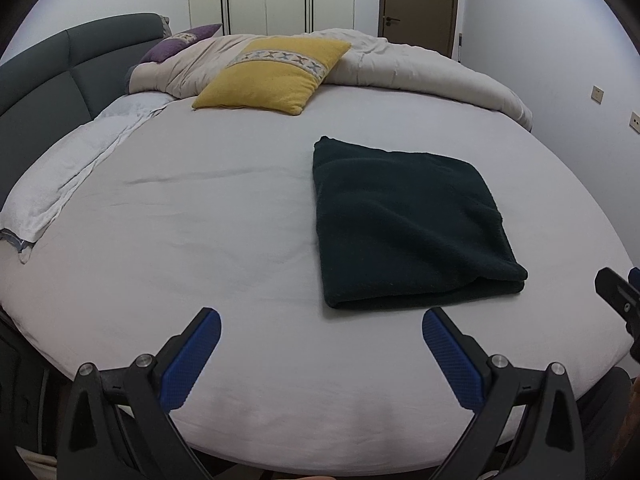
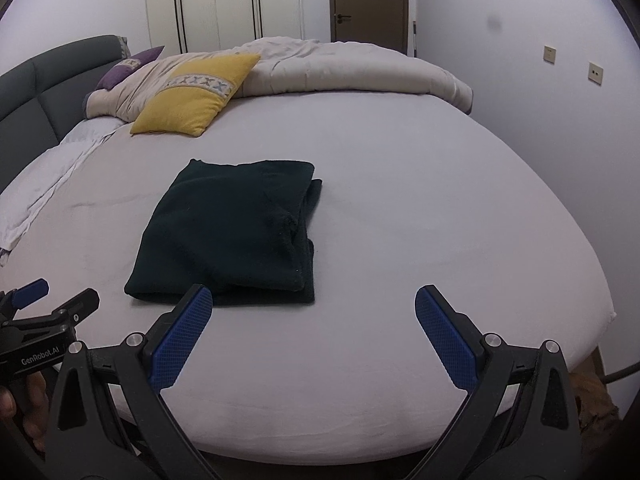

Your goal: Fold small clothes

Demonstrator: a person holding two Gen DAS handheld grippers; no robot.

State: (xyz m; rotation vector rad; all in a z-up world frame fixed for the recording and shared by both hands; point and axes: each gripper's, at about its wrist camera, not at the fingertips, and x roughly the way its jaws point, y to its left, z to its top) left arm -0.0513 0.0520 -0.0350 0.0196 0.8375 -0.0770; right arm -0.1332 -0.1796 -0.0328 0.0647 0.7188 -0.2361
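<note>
A dark, fuzzy garment lies folded into a thick rectangle on the pale bed sheet; it also shows in the right wrist view. My left gripper is open and empty, held just in front of the garment's near edge, slightly to its left. My right gripper is open and empty, in front of the garment's near right corner; its left fingertip overlaps the garment's near edge in the image. Each gripper shows at the edge of the other's view: the right one, the left one.
A yellow cushion and a bunched beige duvet lie at the far side of the bed. A white towel lies along the left, by the dark grey headboard. The bed's near edge is close below the grippers.
</note>
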